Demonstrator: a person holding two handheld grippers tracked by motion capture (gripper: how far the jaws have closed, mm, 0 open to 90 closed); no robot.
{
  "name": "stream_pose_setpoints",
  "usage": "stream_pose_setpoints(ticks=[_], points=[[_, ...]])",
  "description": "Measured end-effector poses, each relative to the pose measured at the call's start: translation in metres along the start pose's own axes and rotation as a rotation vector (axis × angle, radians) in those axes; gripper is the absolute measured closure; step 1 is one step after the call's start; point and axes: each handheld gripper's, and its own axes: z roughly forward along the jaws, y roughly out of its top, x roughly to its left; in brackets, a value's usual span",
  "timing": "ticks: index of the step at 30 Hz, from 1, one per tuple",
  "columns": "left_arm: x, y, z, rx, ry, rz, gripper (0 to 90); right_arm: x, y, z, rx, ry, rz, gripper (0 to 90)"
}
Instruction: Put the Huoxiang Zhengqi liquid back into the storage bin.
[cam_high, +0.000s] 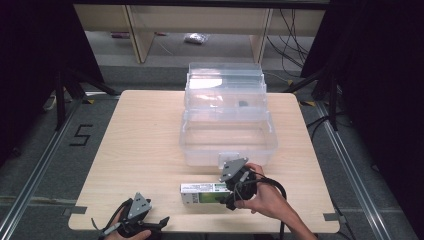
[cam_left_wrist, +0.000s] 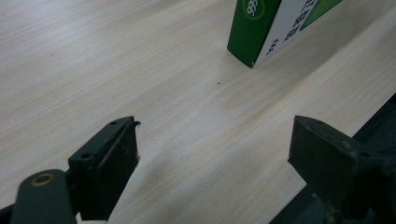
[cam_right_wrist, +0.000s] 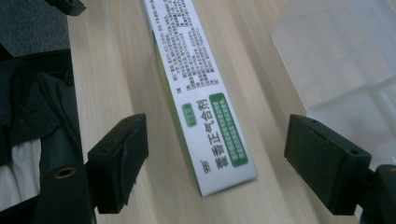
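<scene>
Plainly, green-white box (cam_right_wrist: 205, 100) reads "999" and "藿香正气合剂".

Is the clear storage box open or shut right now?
Open: the clear box has its lid swung up behind it, and the wood shows through the bin.

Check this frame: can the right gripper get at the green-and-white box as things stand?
Probably yes. The right gripper is open at the box's near end, jaws to either side with nothing between; the bin stands clear behind.
</scene>
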Motion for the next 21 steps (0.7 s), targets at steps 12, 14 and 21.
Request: stream_pose_setpoints(ticks=[12,14,21], points=[[-0.001,0.0,0.001,-0.013,-0.014,-0.013,15.1,-0.002,0.014,0.017,0.055,0.019,-0.042,26.5],[0.0,0.0,0.0,0.0,-0.004,0.008,15.1,-0.001,0.016,0.02,0.07,0.034,-0.046,27.3],[0.0,0.0,0.0,-0.001,-0.002,0.007,15.1,0.001,0.022,0.029,0.111,0.067,-0.053,31.4]])
